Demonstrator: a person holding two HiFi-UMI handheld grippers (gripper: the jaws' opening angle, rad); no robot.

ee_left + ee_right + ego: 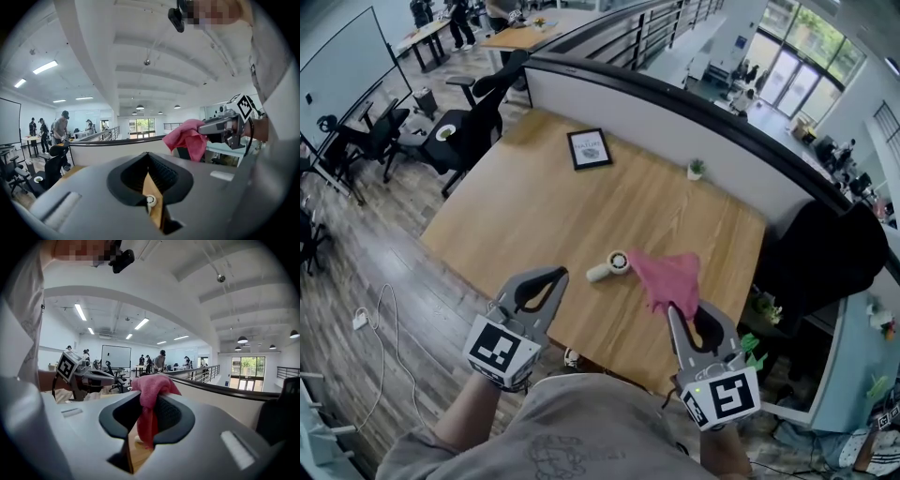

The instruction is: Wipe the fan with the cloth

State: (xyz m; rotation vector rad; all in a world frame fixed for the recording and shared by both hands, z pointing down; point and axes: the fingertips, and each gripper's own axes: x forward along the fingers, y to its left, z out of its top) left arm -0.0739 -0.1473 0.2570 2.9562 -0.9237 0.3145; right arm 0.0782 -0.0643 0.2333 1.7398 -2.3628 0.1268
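We clenched the pink cloth (667,277) in our right hand-held gripper (677,314), just beside the fan (609,267) on the table (516,216); our left hand-held gripper (551,279) was shut, empty. Wiping seemed unstarted; next the cloth had to reach the fan.

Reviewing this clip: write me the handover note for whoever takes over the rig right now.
Left gripper: shut, empty, over the near edge of the table.
Right gripper: shut on the pink cloth, which hangs from its jaws.
Fan: lying on the table, just left of the cloth in the head view; contact unclear.
Done: cloth picked up.
Left: bring the cloth onto the fan and wipe it.
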